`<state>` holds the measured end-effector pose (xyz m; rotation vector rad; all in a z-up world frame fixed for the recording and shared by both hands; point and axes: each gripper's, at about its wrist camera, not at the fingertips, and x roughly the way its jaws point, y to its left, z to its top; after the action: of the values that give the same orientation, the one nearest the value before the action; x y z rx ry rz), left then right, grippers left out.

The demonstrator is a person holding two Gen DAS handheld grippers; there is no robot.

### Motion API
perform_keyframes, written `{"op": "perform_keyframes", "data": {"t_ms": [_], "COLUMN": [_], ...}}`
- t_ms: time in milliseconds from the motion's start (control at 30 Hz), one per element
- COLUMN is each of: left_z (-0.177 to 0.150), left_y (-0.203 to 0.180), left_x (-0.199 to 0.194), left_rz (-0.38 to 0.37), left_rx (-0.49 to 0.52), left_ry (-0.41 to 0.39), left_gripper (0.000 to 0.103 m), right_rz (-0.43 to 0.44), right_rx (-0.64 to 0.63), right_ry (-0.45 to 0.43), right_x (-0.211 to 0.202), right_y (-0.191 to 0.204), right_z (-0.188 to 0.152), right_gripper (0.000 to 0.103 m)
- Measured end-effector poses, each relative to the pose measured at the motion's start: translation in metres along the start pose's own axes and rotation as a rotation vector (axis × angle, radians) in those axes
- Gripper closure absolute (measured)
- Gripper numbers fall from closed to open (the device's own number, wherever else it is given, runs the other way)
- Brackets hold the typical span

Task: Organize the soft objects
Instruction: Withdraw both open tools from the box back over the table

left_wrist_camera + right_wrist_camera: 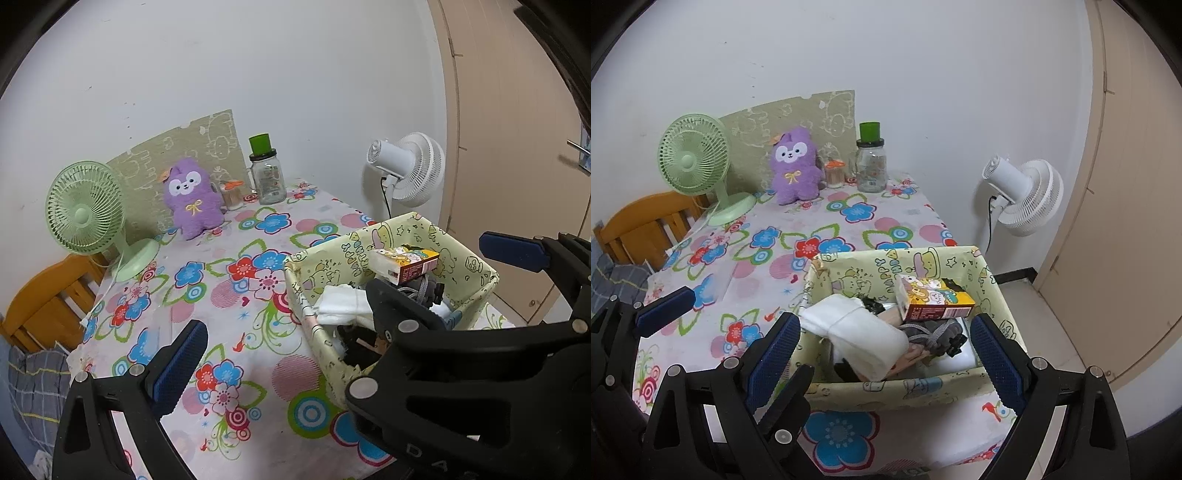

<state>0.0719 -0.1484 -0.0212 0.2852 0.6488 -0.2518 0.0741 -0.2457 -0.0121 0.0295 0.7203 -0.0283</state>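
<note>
Left gripper (343,291): we see its blue-padded fingers spread wide and holding nothing, one pad low over the floral tablecloth (229,266), the other out past the far side of the box.
Right gripper (886,354): also spread wide and empty, its fingers standing either side of the near wall of the fabric storage box (897,387).
Soft things already boxed: a rolled white cloth (864,332) and a dark grey knitted item (934,334) lie in the box, with a small cartoon-printed carton (934,301) perched on top.
Soft thing still out: the purple plush toy (194,199) sits upright at the far edge of the table, leaning on a patterned board (177,155), well apart from both grippers.
Risk, reach: we judge that going for the plush means passing the green desk fan (88,218) and the green-lidded glass jar (266,173); the small orange-lidded container (232,194) just beside the plush could be knocked over by a wide finger.
Risk, box: its walls look thin and soft, so a nudge from either gripper could fold a wall or slide the box toward the table edge; the carton looks loosely balanced.
Risk, cord: the fan's white cable (107,288) trails off the table and could snag.
Left view only: shows the box's far wall and the gripper spanning it.
Right view only: shows the box contents plainly, and the left gripper's pad off to the side over the cloth.
</note>
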Motion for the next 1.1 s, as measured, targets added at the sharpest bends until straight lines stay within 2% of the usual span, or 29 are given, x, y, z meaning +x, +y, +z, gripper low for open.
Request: {"op": "perform_keyframes", "data": {"t_ms": [567, 1100], "left_z": [-0.013, -0.015], "left_y": [0.027, 0.066], "left_x": [-0.024, -0.034], "left_rz": [0.023, 0.059], "left_rx": [-0.016, -0.060], "left_ry": [-0.025, -0.040], "left_gripper": [0.002, 0.002], "right_rz": [0.025, 0.066], "right_rx": [-0.040, -0.062], "right_ry": [-0.066, -0.097], "right_x": [-0.027, -0.034], "right_y": [0.035, 0.069], "right_z": [-0.002, 0.008], "right_gripper": [0.008, 0.008]}}
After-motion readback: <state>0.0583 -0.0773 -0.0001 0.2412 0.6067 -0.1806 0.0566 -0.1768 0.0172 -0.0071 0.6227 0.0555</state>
